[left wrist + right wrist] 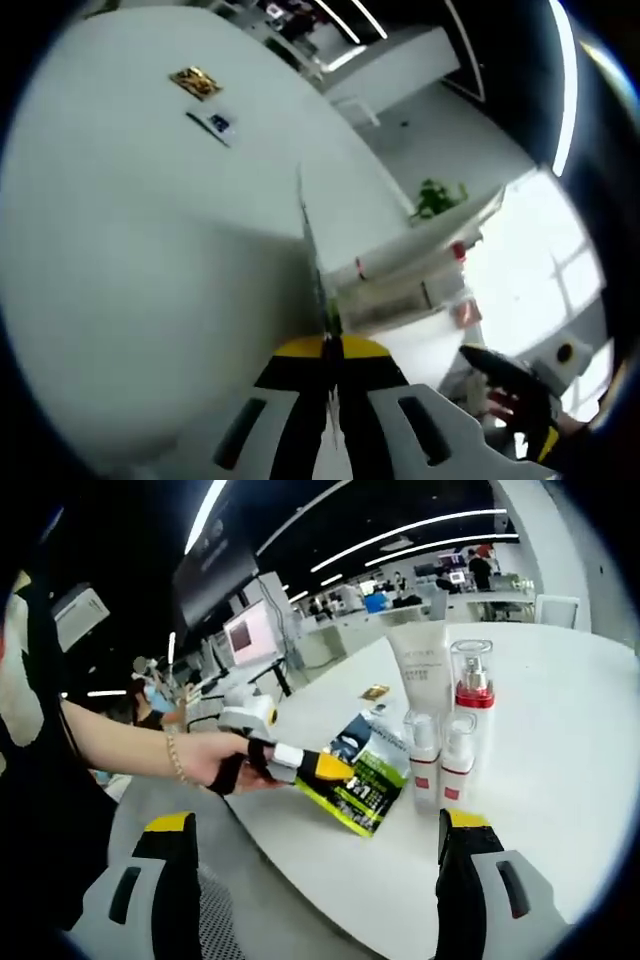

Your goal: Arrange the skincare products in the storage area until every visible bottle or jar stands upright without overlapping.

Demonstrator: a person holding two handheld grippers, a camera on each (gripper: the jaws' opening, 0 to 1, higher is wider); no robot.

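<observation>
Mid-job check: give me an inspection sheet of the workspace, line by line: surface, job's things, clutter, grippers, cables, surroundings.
Surface: white table, round-edged.
Job's things: tall white tube, clear-capped pump bottle with red band, two small white bottles, all upright, close together; whether they touch I cannot tell.
Clutter: green-and-black sachet lying flat; gold packet and small blue item farther off.
Grippers: left gripper shut on the sachet's edge; right gripper open, holding nothing.
Cables: nothing seen.
Surroundings: office with desks, monitors, ceiling lights, a potted plant, people in the background.
</observation>
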